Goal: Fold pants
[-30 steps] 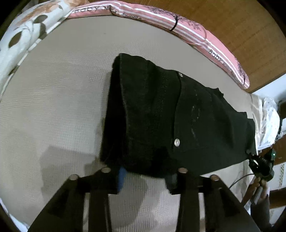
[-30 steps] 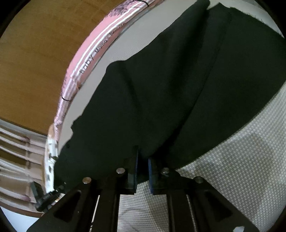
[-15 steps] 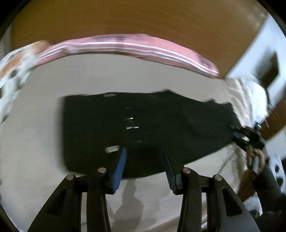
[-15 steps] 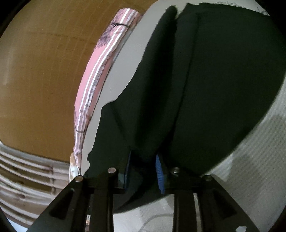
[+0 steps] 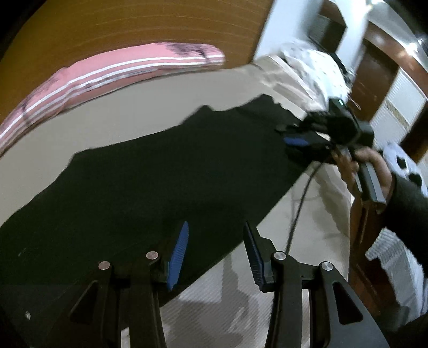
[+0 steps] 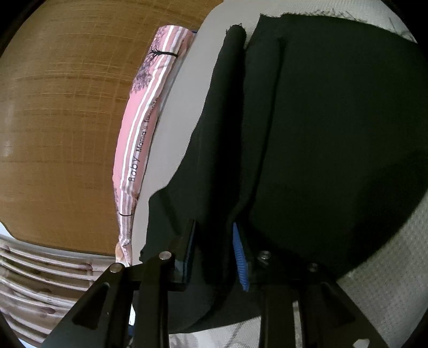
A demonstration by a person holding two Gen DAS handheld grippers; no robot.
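Black pants (image 5: 160, 174) lie folded lengthwise on the beige bed (image 5: 133, 112), running from lower left to upper right. My left gripper (image 5: 215, 233) hovers over their near edge, open, with nothing between its blue pads. A hand (image 5: 374, 166) holds my right gripper (image 5: 297, 140) at the pants' far end. In the right wrist view the pants (image 6: 334, 133) fill the frame. My right gripper (image 6: 214, 241) stands with its jaws apart. A ridge of black cloth lies loose between its fingers, and the pads do not press it.
A pink striped pillow (image 5: 120, 69) (image 6: 141, 128) lies along the wooden headboard (image 5: 133, 24). White spotted bedding (image 5: 310, 67) is heaped at the bed's right end. A black cable (image 5: 299, 203) hangs from the right gripper over the bed edge. Brown furniture stands at the right.
My left gripper swung right along the pants, away from the buttoned waist, and rolled. My right gripper's jaws went from shut on the cloth to apart.
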